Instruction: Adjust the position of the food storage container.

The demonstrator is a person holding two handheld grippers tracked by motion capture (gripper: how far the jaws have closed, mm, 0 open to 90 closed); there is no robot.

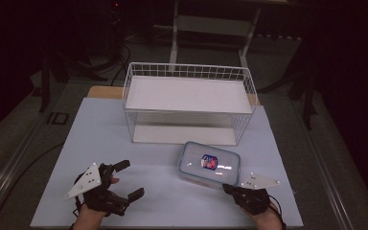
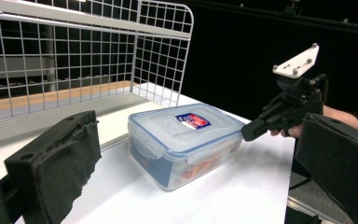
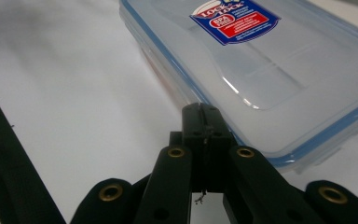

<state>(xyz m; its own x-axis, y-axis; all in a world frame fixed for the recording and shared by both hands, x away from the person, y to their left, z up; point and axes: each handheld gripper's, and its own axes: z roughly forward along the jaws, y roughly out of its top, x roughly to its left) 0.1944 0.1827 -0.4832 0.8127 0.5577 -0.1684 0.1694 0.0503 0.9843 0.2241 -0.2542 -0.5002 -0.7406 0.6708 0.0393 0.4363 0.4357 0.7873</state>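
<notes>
Two tongs working the tabletop (image 1: 100,129). Clear lidded box (image 1: 209,164) sitting at 6 o'clock of the wire basket (image 1: 189,103). Right tongs (image 1: 226,188) pressing closed, empty, touching the box's near edge. Left tongs (image 1: 128,179) idling open at the box's 9 o'clock.

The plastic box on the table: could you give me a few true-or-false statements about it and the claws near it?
1. The box has its lid on. True.
2. The box sits inside the wire basket. False: it stands on the table, in front of the basket.
3. The right claw is shut, its tip at the box's rim. True.
4. The left claw grips the box. False: it is open and well apart from it.
5. The lid's sticker is green. False: it is red and blue.
</notes>
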